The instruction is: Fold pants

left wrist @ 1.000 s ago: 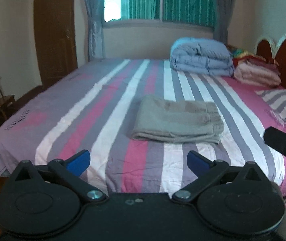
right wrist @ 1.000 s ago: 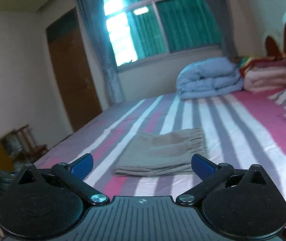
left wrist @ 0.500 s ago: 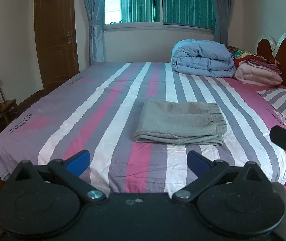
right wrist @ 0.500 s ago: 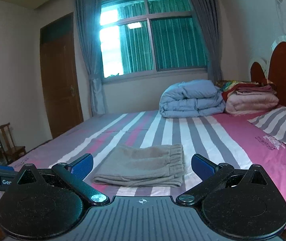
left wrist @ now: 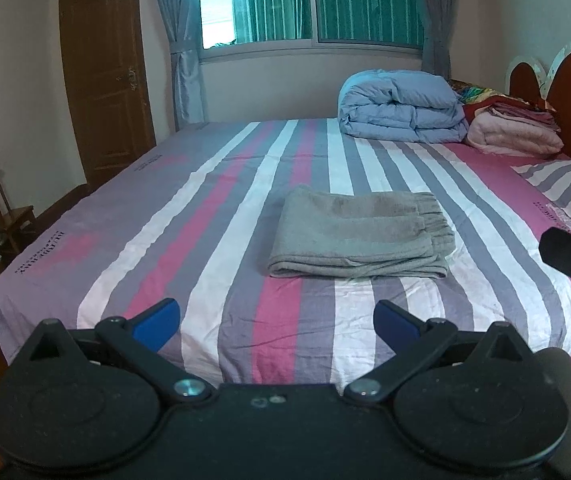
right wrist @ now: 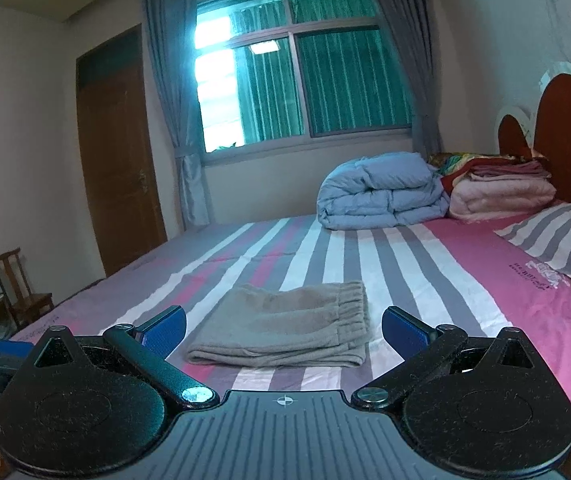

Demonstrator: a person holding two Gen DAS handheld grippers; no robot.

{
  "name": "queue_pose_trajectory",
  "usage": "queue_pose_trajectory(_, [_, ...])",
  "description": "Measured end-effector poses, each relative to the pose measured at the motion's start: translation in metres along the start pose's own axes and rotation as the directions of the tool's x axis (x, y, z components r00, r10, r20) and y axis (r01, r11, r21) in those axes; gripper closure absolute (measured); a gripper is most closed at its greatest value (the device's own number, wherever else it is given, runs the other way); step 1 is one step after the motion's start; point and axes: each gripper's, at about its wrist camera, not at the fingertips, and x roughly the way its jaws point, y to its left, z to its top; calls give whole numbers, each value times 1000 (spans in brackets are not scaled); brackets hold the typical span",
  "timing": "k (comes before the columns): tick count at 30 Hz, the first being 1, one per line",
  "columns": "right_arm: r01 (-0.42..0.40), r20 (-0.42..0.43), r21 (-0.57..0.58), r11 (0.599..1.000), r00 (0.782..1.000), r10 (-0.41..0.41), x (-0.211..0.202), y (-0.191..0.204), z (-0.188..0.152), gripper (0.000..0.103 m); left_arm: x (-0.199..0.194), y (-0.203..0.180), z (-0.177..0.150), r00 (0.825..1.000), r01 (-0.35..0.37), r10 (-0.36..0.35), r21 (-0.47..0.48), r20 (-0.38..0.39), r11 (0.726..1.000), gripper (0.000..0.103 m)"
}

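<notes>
Left wrist view first: our left gripper has its jaws spread wide with nothing between them, held back off the near edge of the bed. Same story on the right gripper, jaws apart and empty. Out past both, the grey pants lie in a tidy rectangle near the middle of the striped sheet, elastic waistband toward the headboard side, layers stacked flat. Looks to us like the fold is basically done, maybe a final smoothing left at most. Folded blue duvet sits well apart by the window.
</notes>
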Motion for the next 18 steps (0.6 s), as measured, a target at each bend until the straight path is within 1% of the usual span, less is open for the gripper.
queue_pose_trajectory(6, [14,-19,18,1000,1000,-14,3,-5,-2,0,-1,-2,-2,1000,-1,1,11,0,1000,6])
queue_pose_trajectory(9, [25,-25,9,1000,999,-24,4,-3,-1,0,0,-1,-2,1000,4,-4,11,-2,1000,6])
queue_pose_trajectory(18, [9,-26,-7,1000,1000,-9,4,3,-2,0,0,3,-1,1000,8,-8,1,-2,1000,6])
